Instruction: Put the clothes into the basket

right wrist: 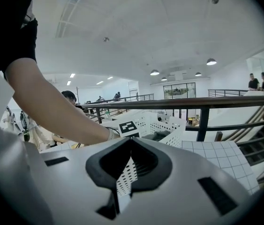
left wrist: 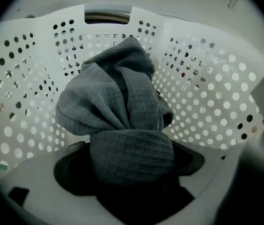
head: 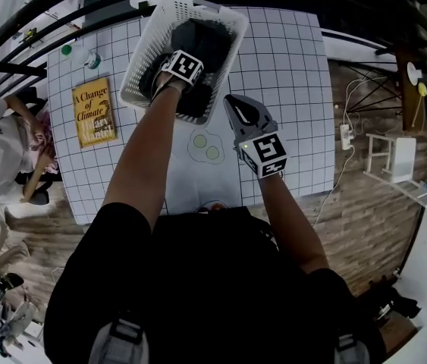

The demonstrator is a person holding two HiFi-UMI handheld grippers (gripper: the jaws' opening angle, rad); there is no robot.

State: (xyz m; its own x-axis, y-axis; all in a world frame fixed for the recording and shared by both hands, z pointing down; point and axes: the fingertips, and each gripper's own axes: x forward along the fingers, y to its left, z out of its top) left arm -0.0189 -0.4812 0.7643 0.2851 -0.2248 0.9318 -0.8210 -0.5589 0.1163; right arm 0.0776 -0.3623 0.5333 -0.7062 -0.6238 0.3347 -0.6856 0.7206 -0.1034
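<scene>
A white perforated basket stands at the far side of the gridded table, with dark clothes inside. My left gripper points down into the basket; its marker cube shows above the rim. Its jaws stand wide apart, with a bunched grey waffle-weave cloth lying between them on the pile. My right gripper hovers over the table just right of the basket, jaw tips together and nothing between them. It looks level toward the basket.
A yellow book lies left of the basket, with a green-capped bottle and a small jar behind it. Two green circles are drawn on the table. A person sits at the left; black railings run beyond the table.
</scene>
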